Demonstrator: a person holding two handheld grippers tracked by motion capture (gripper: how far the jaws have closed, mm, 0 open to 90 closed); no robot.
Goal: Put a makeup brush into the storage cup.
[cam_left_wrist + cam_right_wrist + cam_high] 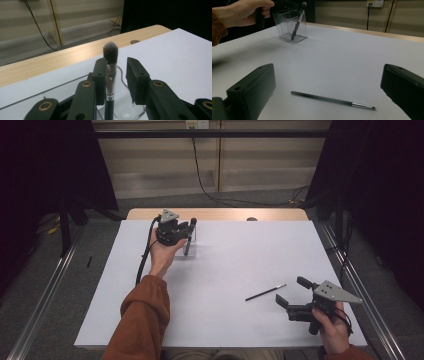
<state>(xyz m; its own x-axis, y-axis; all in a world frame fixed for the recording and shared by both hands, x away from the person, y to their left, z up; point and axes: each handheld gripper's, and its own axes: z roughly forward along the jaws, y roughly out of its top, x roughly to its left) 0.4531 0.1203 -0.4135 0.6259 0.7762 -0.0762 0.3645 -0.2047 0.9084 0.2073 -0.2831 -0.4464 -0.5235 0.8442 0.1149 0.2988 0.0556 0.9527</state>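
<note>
Left gripper: black, two-jawed, held at the far left of the table above a clear plastic holder. Its jaws stand slightly apart. A fluffy-headed makeup brush with a black handle and silver ferrule is between them, leaning against the inner face of one jaw; a gap shows on the other side, so nothing is pinched. The brush stands tilted in the holder, head up.

Left hand: forearm in a rust-orange sleeve, stretched well forward across the white sheet, wrist raised, gripper pointing toward the table's right.

Right gripper: black, grey three-cornered plate on top, jaws spread wide, holding nothing. It is held low at the near right corner, pointing left toward a thin black liner brush with a fine silver tip, which lies flat on the sheet just ahead of the jaws, untouched.

Right hand: wrapped round the grip, near the table edge.

View notes: the left gripper view gives the gap beside the brush head; the right gripper view gives the holder's clear walls and the brush's lean inside; the high view gives both arms, well apart.
</note>
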